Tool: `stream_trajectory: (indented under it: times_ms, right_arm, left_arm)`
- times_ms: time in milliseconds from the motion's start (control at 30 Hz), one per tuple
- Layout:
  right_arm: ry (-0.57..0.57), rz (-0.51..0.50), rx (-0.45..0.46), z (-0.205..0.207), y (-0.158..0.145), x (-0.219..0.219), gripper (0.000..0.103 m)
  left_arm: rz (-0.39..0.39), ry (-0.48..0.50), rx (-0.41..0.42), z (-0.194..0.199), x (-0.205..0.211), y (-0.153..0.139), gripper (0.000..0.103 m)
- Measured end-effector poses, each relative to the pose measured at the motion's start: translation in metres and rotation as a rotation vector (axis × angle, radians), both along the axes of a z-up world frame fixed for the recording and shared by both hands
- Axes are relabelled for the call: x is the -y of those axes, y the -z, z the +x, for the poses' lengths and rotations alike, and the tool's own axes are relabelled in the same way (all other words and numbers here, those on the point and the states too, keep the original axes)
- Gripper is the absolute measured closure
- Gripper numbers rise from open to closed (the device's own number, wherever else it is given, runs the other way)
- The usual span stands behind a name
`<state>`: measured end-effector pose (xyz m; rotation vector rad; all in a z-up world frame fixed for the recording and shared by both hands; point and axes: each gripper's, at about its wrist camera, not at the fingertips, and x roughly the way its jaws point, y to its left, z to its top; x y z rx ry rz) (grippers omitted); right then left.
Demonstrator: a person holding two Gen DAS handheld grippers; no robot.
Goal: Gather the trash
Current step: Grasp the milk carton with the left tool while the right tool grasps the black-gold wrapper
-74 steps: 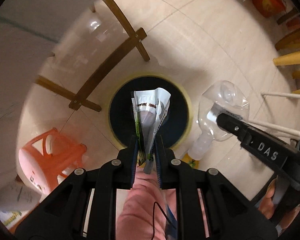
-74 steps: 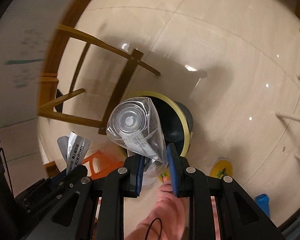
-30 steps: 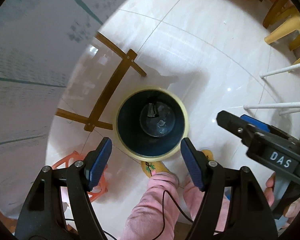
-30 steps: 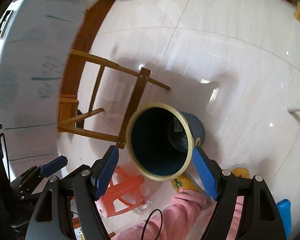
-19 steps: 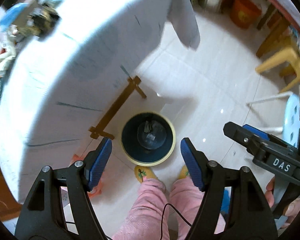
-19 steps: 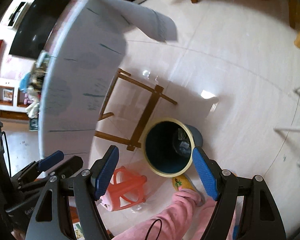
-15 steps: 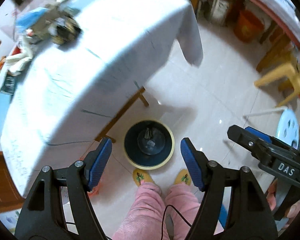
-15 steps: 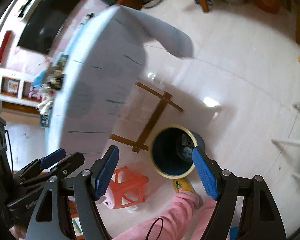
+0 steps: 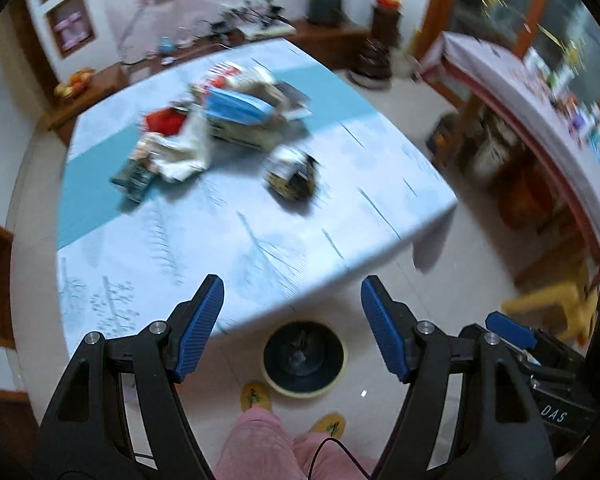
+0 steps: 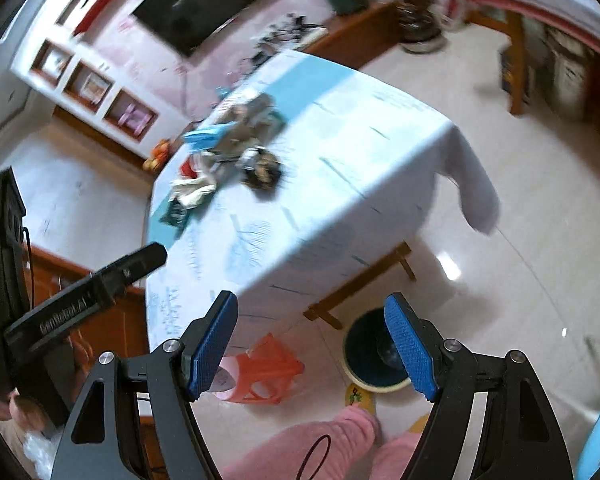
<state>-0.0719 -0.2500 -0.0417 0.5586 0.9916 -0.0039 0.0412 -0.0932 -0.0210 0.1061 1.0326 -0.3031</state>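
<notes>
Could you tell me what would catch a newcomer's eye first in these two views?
Probably the heap of trash piled toward the far side of the table with its pale blue cloth. Next, the dark bin with a yellow rim on the floor by the table's near edge, framed by the open left hand-held gripper.

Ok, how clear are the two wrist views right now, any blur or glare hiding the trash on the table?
Left wrist view: the trash pile on the table is smeared by motion blur, while the gripper fingers stay sharp. Right wrist view: same smear, plus fisheye bending and a small glare spot on the floor; the bin is readable.
</notes>
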Motion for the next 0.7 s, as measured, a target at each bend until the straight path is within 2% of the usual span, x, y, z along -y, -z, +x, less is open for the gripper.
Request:
stream_trajectory:
  times_ms: [200, 333, 533, 700]
  right_arm:
    - [-0.079, -0.035, 0.011, 0.055, -0.021, -0.035, 0.026]
    - [-0.084, -0.067, 0.001, 0.100, -0.019, -0.053, 0.026]
    - [-0.014, -0.086, -0.071, 0.183, 0.004, -0.068, 0.026]
    - [0.060, -0.109, -0.141, 0.250, 0.035, -0.072, 0.026]
  left_arm:
    - [-0.031, -0.097, 0.048, 0.035, -0.066, -0.021, 0.035]
    - [-0.055, -0.135, 0.042, 0.073, -0.115, -0.019, 0.035]
    - [-0.073, -0.149, -0.026, 0.148, -0.173, 0.006, 0.035]
    - [-0.053, -0.101, -0.102, 0.215, -0.198, 0.042, 0.035]
